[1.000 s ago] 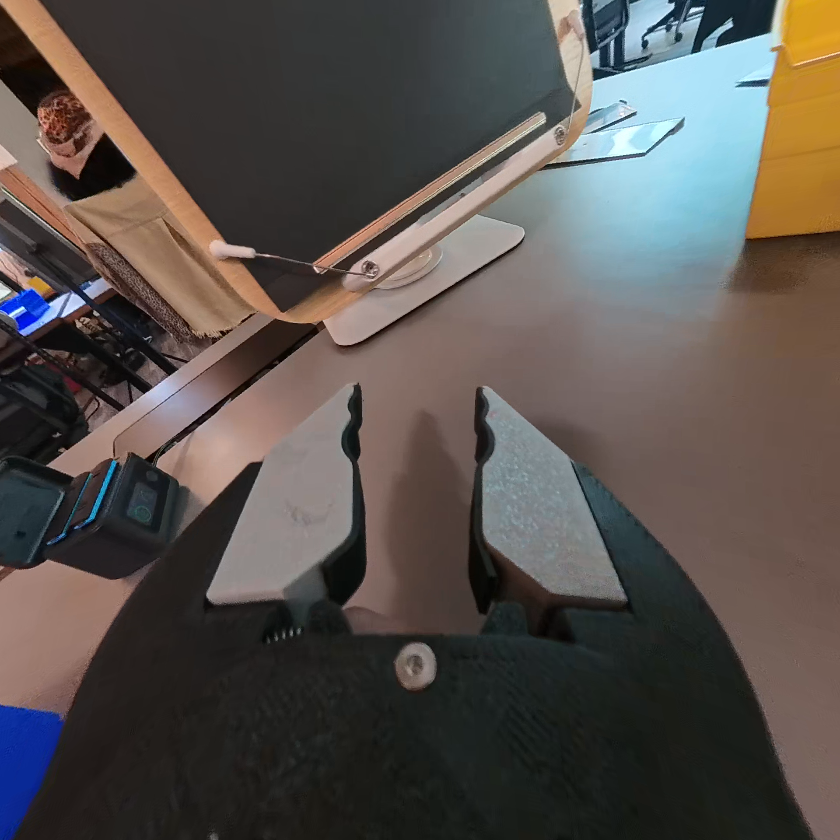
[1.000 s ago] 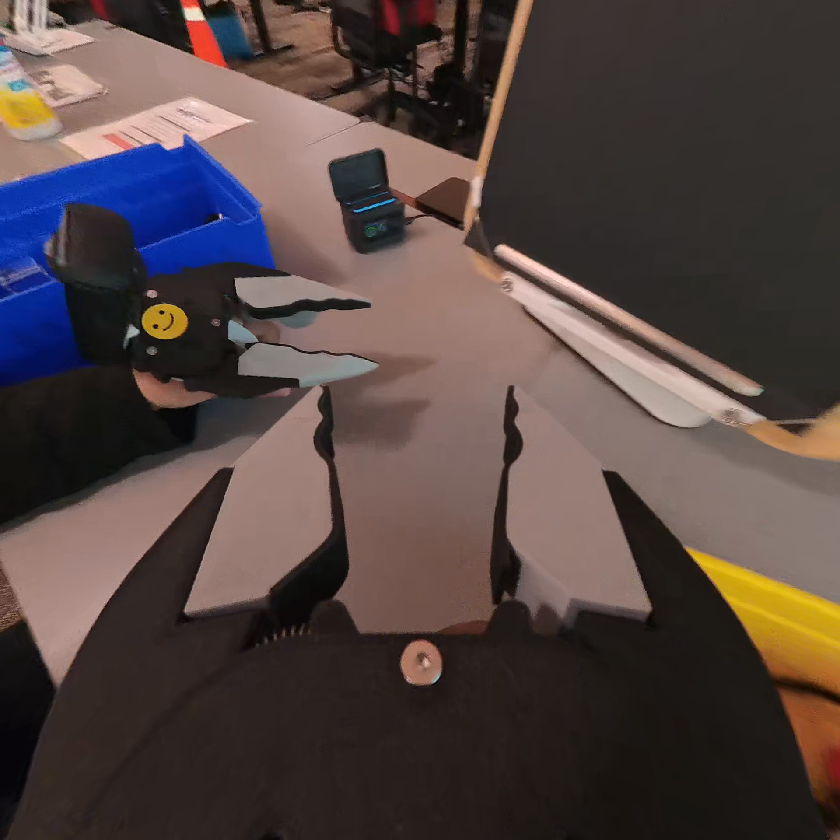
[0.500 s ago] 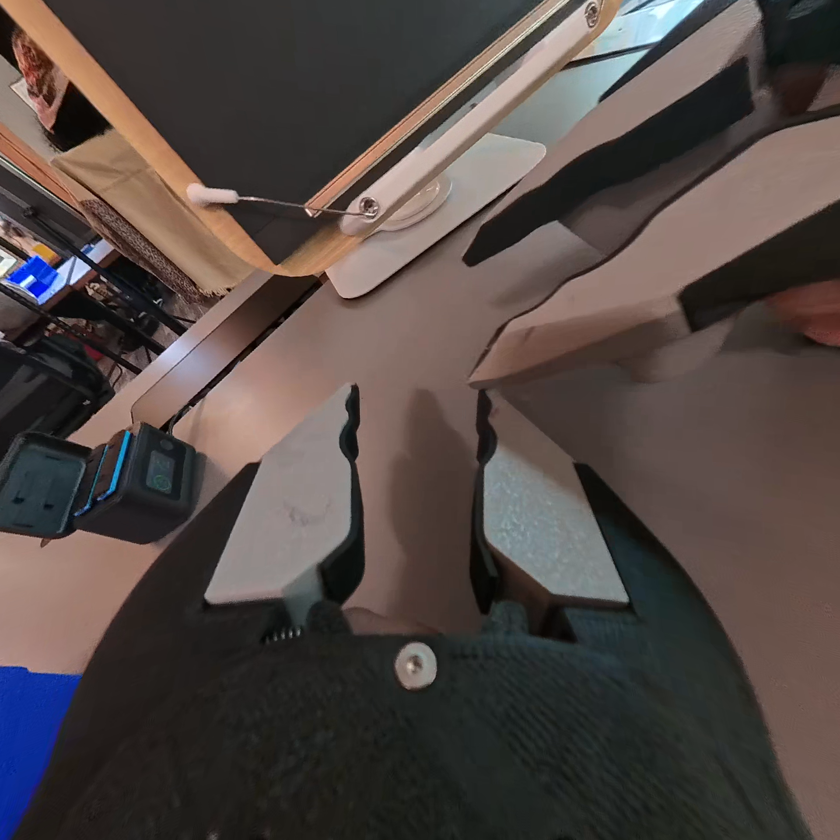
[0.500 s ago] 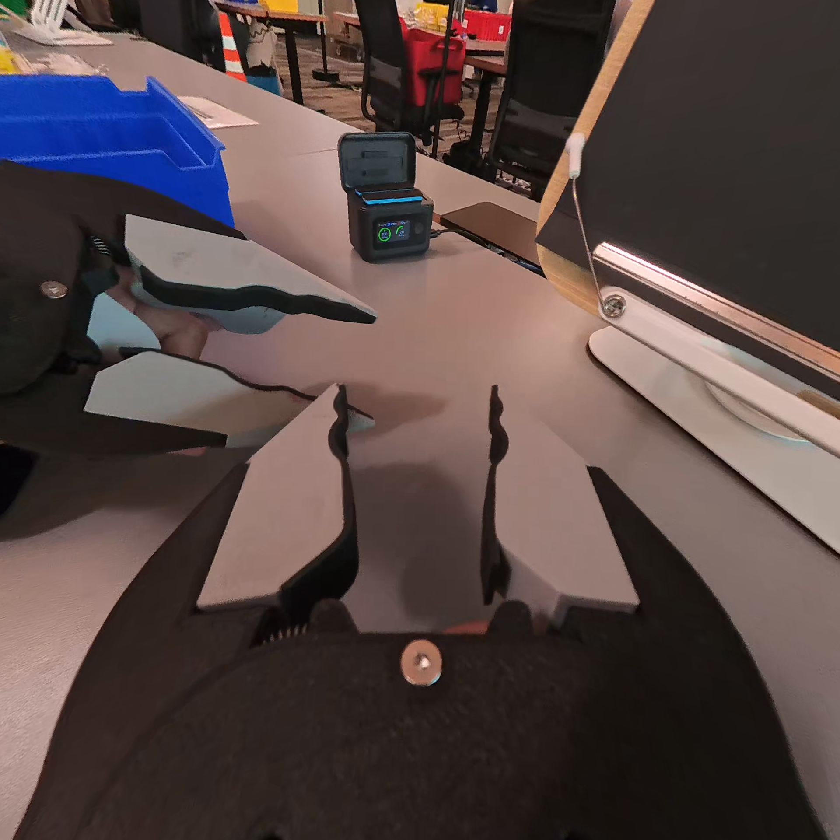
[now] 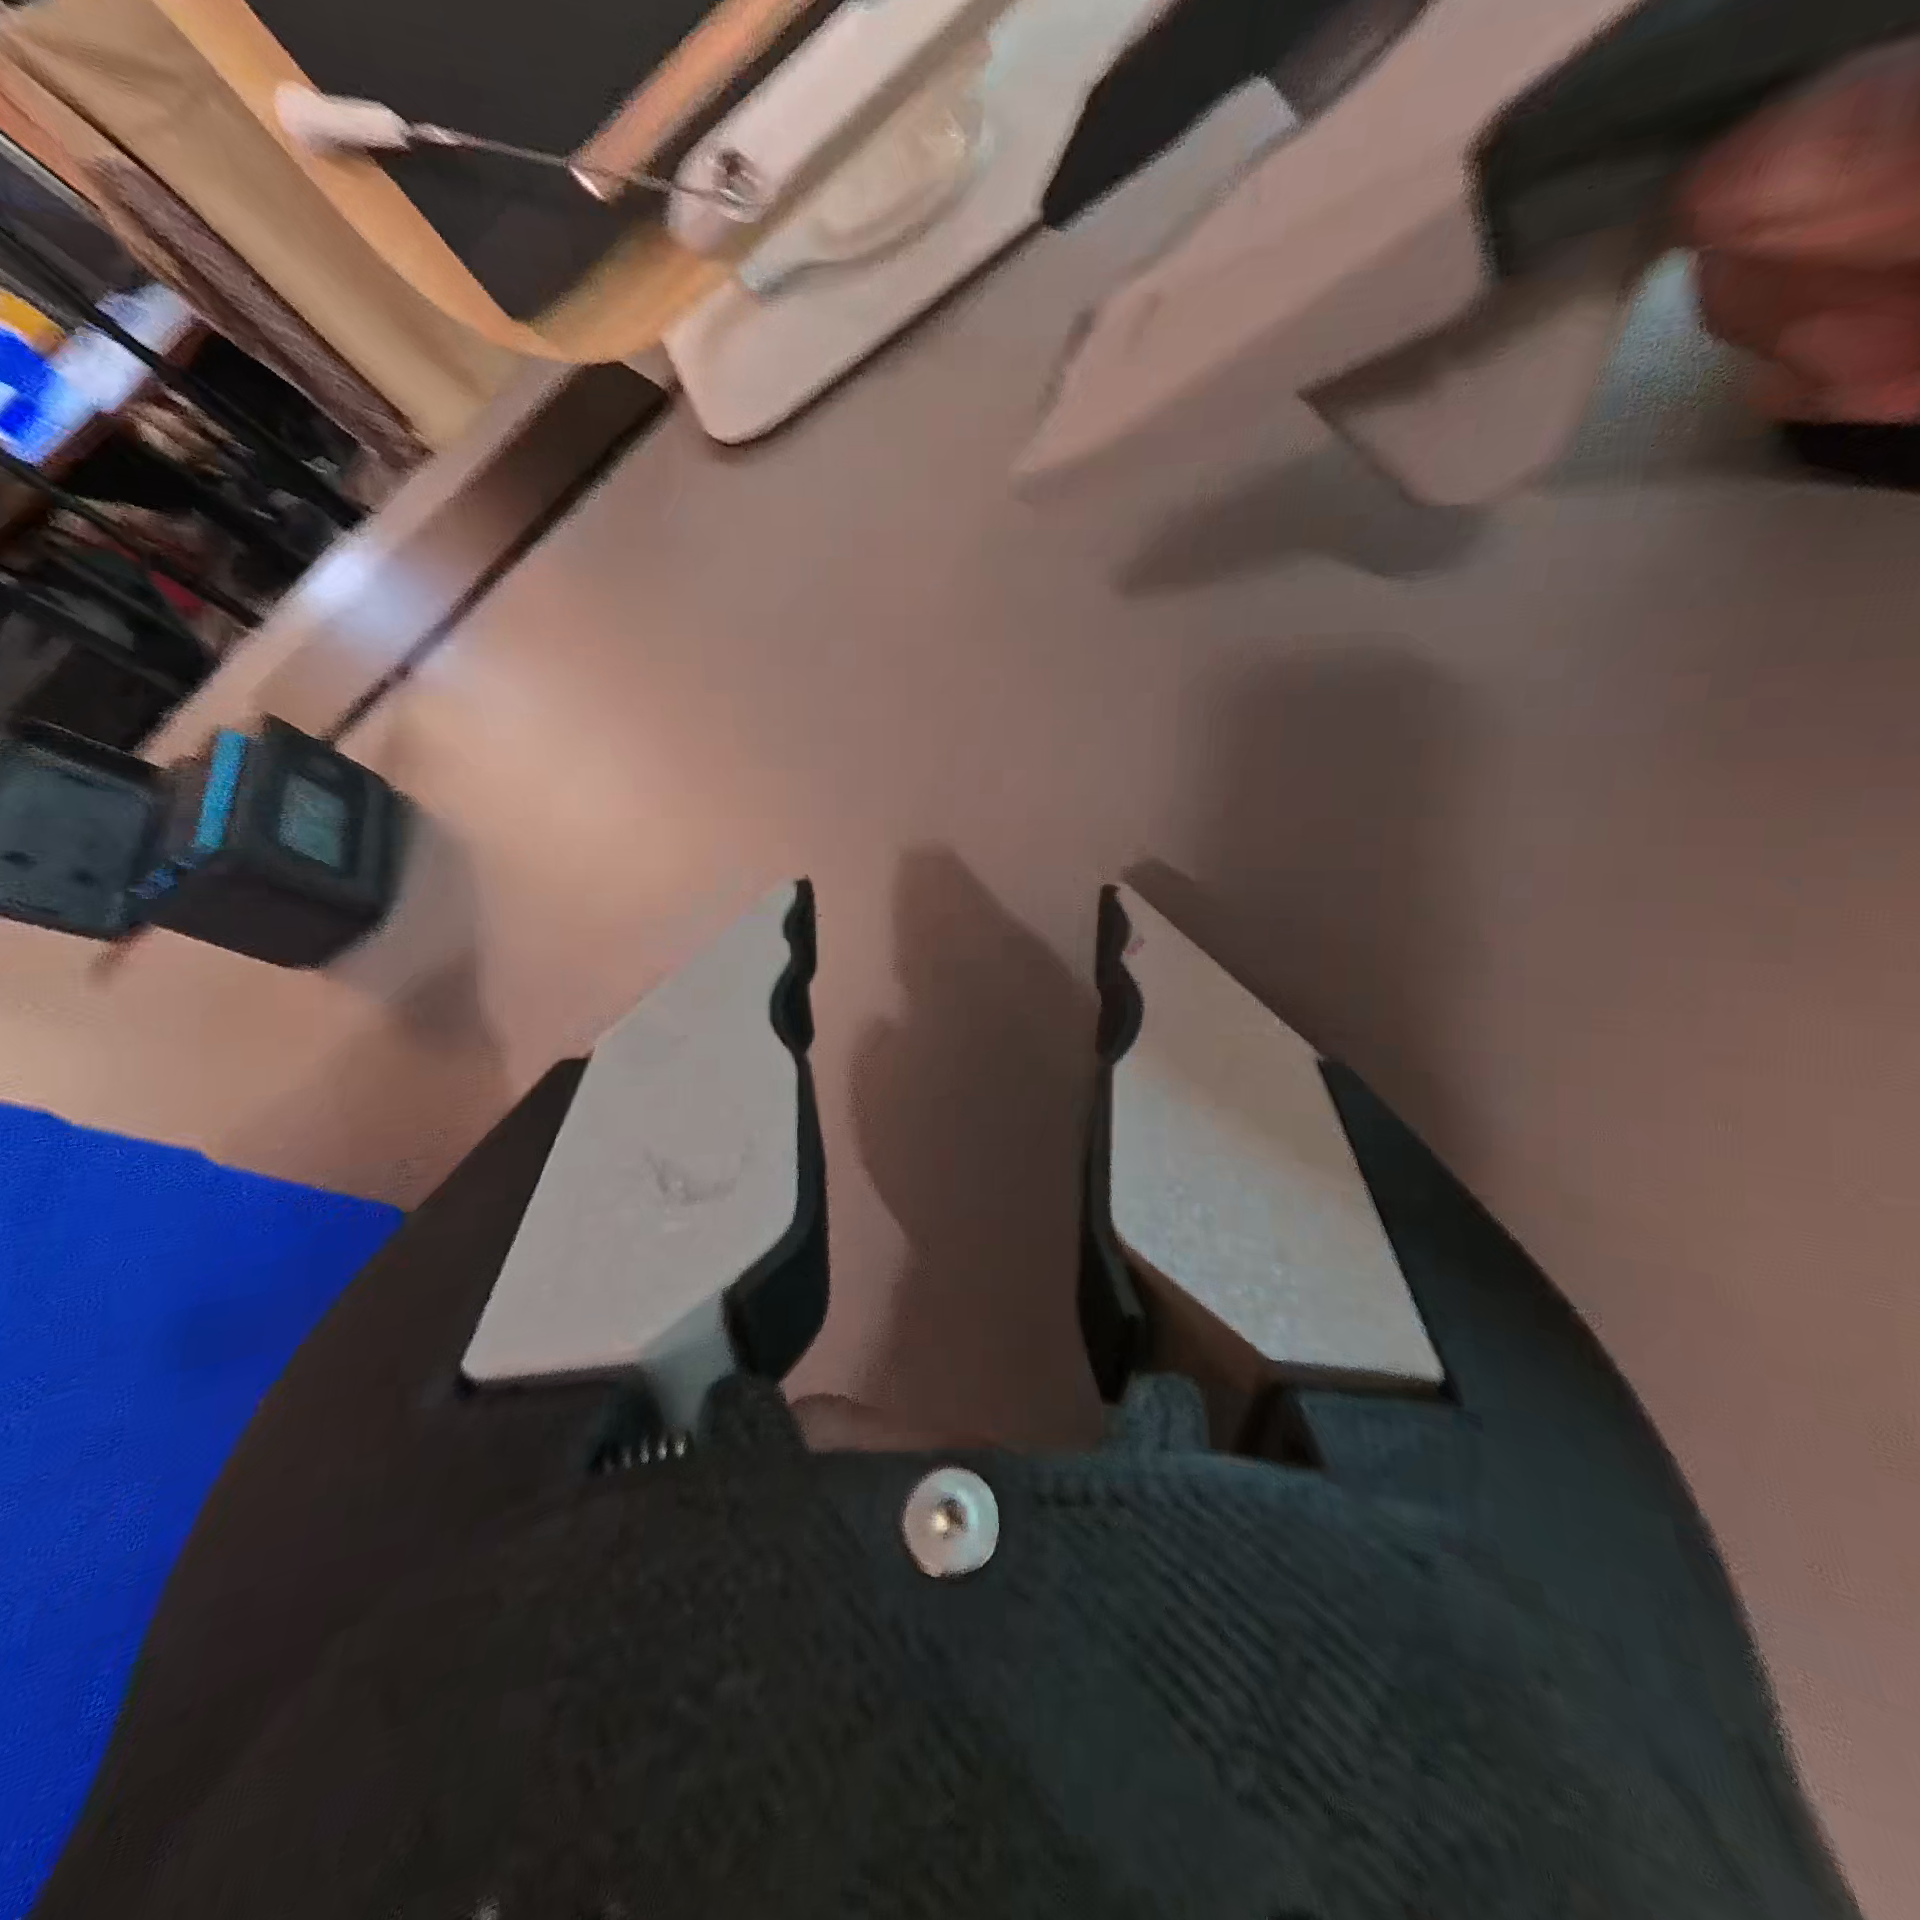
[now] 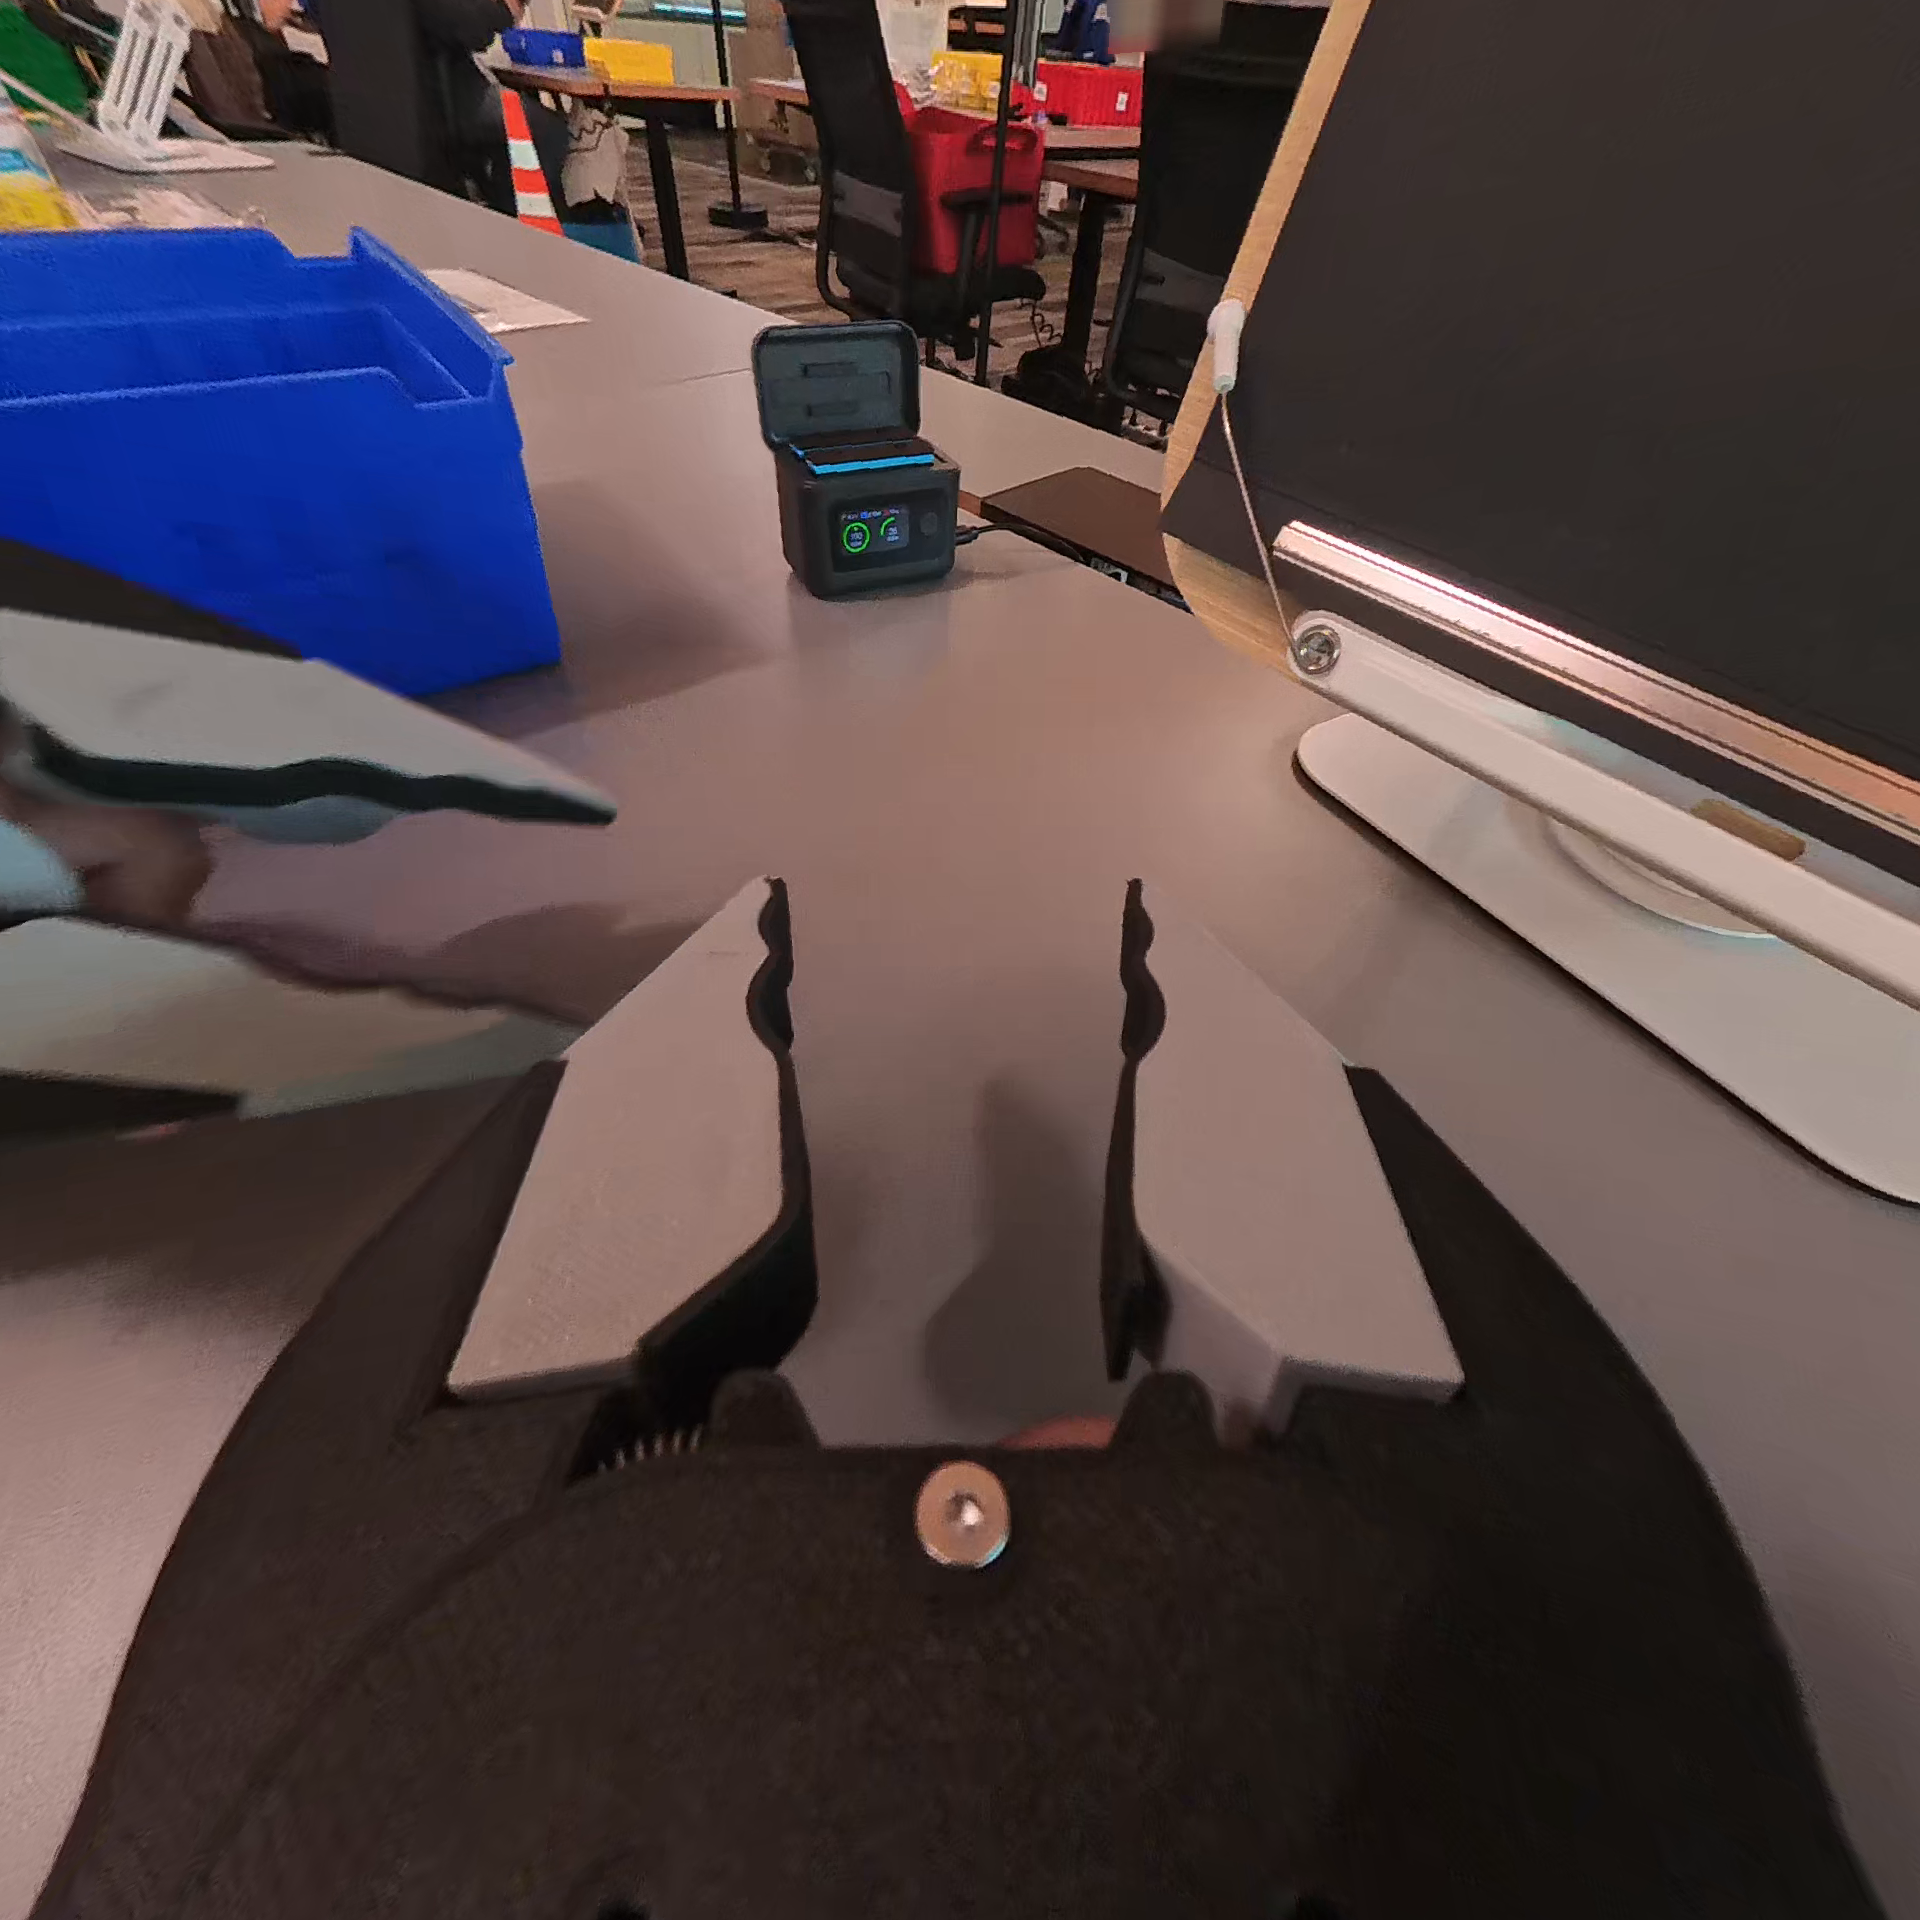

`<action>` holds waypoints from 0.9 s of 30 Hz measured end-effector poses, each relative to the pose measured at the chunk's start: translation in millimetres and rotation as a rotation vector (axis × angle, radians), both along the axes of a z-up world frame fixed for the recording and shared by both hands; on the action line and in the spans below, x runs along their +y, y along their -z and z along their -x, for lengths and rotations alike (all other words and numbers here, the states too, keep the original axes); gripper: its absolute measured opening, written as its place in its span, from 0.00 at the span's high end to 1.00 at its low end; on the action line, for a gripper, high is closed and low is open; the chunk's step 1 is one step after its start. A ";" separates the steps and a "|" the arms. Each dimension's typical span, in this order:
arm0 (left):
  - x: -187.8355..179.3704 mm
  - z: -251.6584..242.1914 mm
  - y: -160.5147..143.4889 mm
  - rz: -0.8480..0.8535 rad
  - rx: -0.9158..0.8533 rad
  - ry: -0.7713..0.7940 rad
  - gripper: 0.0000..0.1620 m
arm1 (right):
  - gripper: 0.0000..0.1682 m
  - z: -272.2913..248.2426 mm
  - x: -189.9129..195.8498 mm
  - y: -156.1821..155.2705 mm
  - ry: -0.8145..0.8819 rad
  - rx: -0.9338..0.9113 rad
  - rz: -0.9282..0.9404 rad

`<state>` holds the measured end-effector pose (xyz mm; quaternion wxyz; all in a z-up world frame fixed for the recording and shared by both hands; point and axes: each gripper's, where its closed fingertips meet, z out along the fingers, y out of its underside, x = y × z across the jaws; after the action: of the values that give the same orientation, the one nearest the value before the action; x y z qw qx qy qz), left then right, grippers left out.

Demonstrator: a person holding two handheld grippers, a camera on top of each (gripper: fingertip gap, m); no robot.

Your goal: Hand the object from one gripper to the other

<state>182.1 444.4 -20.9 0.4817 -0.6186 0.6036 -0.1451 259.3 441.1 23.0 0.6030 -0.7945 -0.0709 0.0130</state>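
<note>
No object to hand over shows in either view. My left gripper [image 5: 954, 904] is open and empty, low over the brown-grey table [image 5: 1039, 675]. My right gripper [image 6: 953, 894] is open and empty too, over the same table [image 6: 987, 727]. In the left wrist view the right gripper [image 5: 1039, 343] shows blurred at the upper right, jaws apart, with a hand behind it. In the right wrist view the left gripper [image 6: 582, 914] comes in from the left edge, blurred, jaws apart. The two grippers are apart and do not touch.
A blue bin [image 6: 260, 447] stands at the left, also in the left wrist view [image 5: 156, 1403]. A small black charging case [image 6: 862, 499] with its lid up sits on the table, also in the left wrist view [image 5: 260, 842]. A monitor [image 6: 1610, 312] on a white base [image 6: 1610, 966] stands to the right. The monitor [image 6: 1610, 312] is about 15 cm from my right fingertips and 25 cm from my left.
The two grippers have drawn apart: the right one sits farther off in the left view, the left one has slid toward the right view's left edge. Both stayed open and empty.
</note>
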 end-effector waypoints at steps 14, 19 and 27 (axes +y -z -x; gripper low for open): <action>-31.9 183.6 -158.3 0.140 -0.100 -0.014 0.65 | 0.65 -1.6 -20.5 -2.6 0.023 0.049 -0.016; 88.5 269.3 -126.9 0.205 0.045 -0.332 0.69 | 0.65 1.4 -21.8 -1.5 0.018 0.024 -0.012; 153.1 281.7 -39.2 0.409 0.212 -0.472 0.71 | 0.65 4.6 -19.8 3.2 0.015 -0.017 0.014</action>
<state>-99.6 597.6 18.3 0.3024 -0.8369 0.4487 -0.0824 254.6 421.3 19.8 0.5969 -0.7992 -0.0701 0.0020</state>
